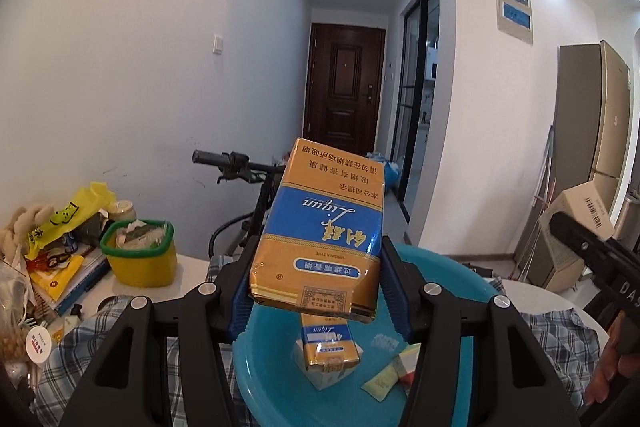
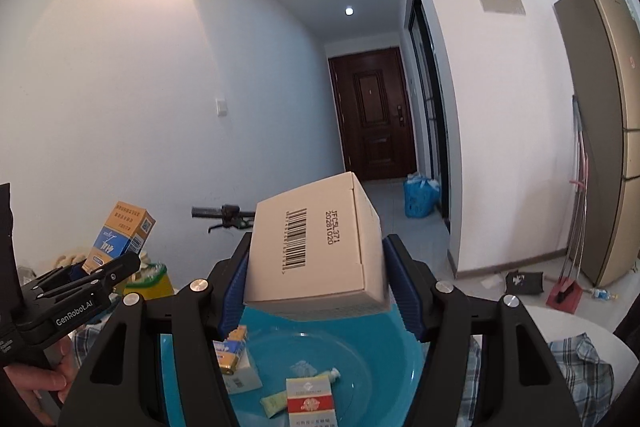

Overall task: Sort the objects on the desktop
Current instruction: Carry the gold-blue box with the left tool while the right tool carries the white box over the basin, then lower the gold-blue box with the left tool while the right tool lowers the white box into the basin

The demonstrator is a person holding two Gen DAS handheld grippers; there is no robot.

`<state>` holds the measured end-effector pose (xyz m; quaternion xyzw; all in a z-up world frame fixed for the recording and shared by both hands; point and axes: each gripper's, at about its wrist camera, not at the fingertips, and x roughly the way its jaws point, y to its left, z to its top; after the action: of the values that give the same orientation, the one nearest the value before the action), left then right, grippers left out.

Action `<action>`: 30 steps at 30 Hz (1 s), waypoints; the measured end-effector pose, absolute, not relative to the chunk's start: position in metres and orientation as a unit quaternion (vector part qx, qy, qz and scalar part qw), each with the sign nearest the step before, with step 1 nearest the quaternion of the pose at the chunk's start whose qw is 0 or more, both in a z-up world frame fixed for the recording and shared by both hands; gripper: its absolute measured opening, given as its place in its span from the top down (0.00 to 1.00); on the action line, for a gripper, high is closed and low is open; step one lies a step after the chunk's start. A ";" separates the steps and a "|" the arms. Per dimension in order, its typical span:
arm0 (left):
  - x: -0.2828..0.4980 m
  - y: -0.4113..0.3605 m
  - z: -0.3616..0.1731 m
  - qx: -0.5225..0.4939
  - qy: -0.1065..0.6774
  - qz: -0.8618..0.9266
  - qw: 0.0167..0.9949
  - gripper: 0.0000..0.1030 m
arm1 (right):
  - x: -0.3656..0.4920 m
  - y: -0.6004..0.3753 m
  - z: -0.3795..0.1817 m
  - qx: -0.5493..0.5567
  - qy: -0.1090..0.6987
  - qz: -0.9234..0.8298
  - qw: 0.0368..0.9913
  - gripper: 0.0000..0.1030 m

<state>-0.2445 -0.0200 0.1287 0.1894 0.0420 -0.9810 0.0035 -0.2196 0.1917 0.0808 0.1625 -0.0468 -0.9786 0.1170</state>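
My left gripper (image 1: 316,291) is shut on a gold and blue cigarette pack (image 1: 320,231) and holds it above the teal basin (image 1: 460,267). It also shows at the left of the right wrist view (image 2: 96,267), with the pack (image 2: 120,237). My right gripper (image 2: 316,291) is shut on a white cardboard box (image 2: 316,247) with a barcode, above the same basin (image 2: 384,355). Inside the basin lie another cigarette pack (image 1: 328,343), a small tube (image 2: 324,375), a red and white box (image 2: 310,401) and a green sachet (image 1: 380,383).
A yellow bin with a green rim (image 1: 140,251) and a pile of packets and books (image 1: 56,259) stand at the left. A plaid cloth (image 1: 560,339) covers the white table. A bicycle handlebar (image 1: 228,161) stands behind the table. A fridge (image 2: 604,131) stands at the right.
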 end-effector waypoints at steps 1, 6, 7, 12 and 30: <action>-0.249 -0.018 0.125 0.203 0.043 -0.978 -0.003 0.44 | -0.228 0.188 0.075 0.193 -0.037 -0.974 0.116 0.41; -0.269 -0.003 0.104 0.263 0.024 -0.964 -0.011 0.44 | -0.251 0.182 0.053 0.260 -0.031 -0.957 0.126 0.41; -0.272 0.000 0.099 0.273 0.019 -0.962 -0.013 0.44 | -0.252 0.181 0.051 0.267 -0.030 -0.955 0.129 0.41; -0.287 0.007 0.074 0.330 0.010 -0.944 -0.028 0.44 | -0.260 0.180 0.041 0.295 -0.012 -0.946 0.132 0.41; -0.319 0.019 0.018 0.461 -0.010 -0.885 -0.064 0.44 | -0.295 0.162 -0.038 0.446 0.005 -0.879 0.166 0.41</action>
<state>-0.3195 0.0185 0.0183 0.4615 -0.0096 -0.8848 -0.0640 -0.2947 0.1623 -0.0375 0.4462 0.0054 -0.8795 0.1655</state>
